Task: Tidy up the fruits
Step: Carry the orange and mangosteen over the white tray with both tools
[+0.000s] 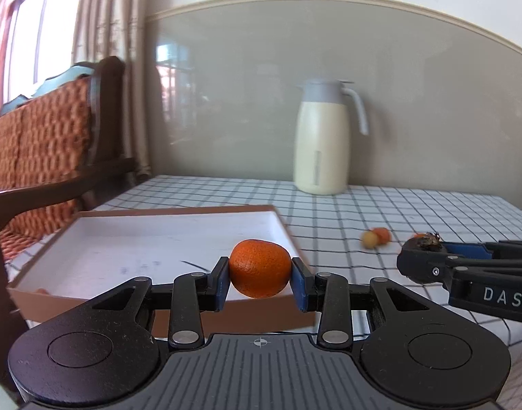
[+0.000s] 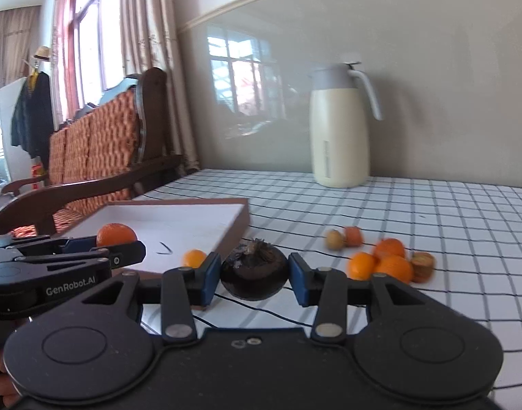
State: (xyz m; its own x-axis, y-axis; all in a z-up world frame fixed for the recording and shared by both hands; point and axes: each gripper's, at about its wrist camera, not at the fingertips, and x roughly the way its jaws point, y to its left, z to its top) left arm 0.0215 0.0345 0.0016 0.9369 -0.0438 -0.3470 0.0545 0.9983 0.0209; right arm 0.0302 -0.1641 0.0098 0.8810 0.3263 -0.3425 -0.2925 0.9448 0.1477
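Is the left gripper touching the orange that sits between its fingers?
Touching. The left wrist view shows both blue pads of the left gripper pressed against the sides of the orange.

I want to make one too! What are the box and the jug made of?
The box looks like cardboard: flat brown walls, matt white inside, sharp folded corners. The jug has a smooth cream body with a grey lid and handle; painted metal or plastic, I can't tell which.

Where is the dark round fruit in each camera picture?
Left wrist view: the dark fruit sits far right, pinched in the right gripper.
Right wrist view: it is bottom centre, between that gripper's blue pads.
Shared landmark: the cream jug by the wall.
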